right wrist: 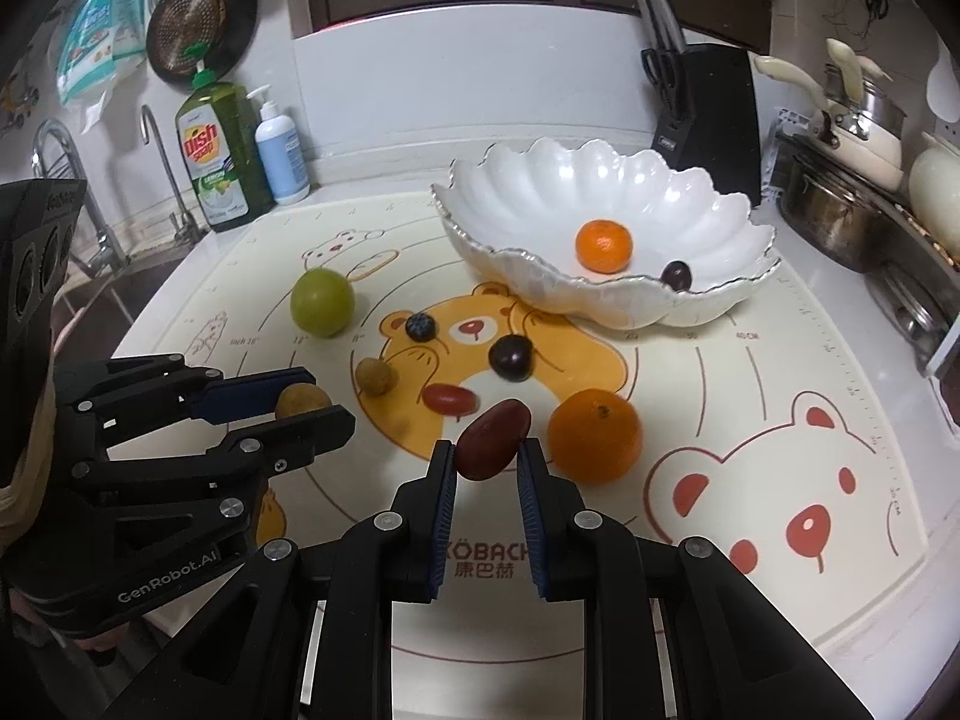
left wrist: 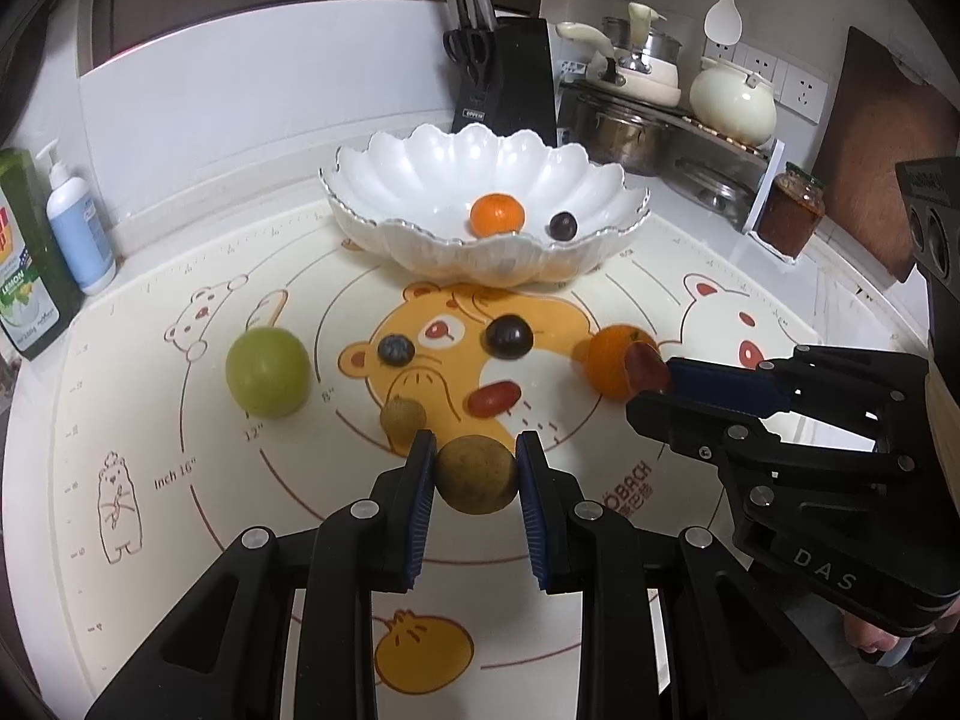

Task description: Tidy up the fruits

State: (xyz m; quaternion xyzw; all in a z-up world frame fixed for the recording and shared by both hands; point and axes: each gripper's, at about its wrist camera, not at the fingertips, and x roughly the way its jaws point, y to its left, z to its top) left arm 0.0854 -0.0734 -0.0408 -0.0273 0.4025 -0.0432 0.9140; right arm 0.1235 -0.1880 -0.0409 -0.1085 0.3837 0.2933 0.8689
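Note:
My left gripper (left wrist: 476,450) is shut on a round brown longan (left wrist: 476,474), held above the mat's near part; it also shows in the right wrist view (right wrist: 303,401). My right gripper (right wrist: 487,447) is shut on a dark red date (right wrist: 494,439), just left of an orange (right wrist: 595,435). The white scalloped bowl (left wrist: 420,180) at the back holds a small orange (left wrist: 496,214) and a dark grape (left wrist: 563,225). On the mat lie a green fruit (left wrist: 267,371), a blueberry (left wrist: 395,350), a dark plum (left wrist: 509,336), a red date (left wrist: 494,398) and a second longan (left wrist: 402,417).
A bear-print baking mat (left wrist: 180,480) covers the counter. Dish soap (right wrist: 213,162) and a pump bottle (right wrist: 281,150) stand at the back left. A knife block (left wrist: 507,78), pots (left wrist: 624,126), a kettle (left wrist: 732,99) and a jar (left wrist: 791,210) stand at the back right.

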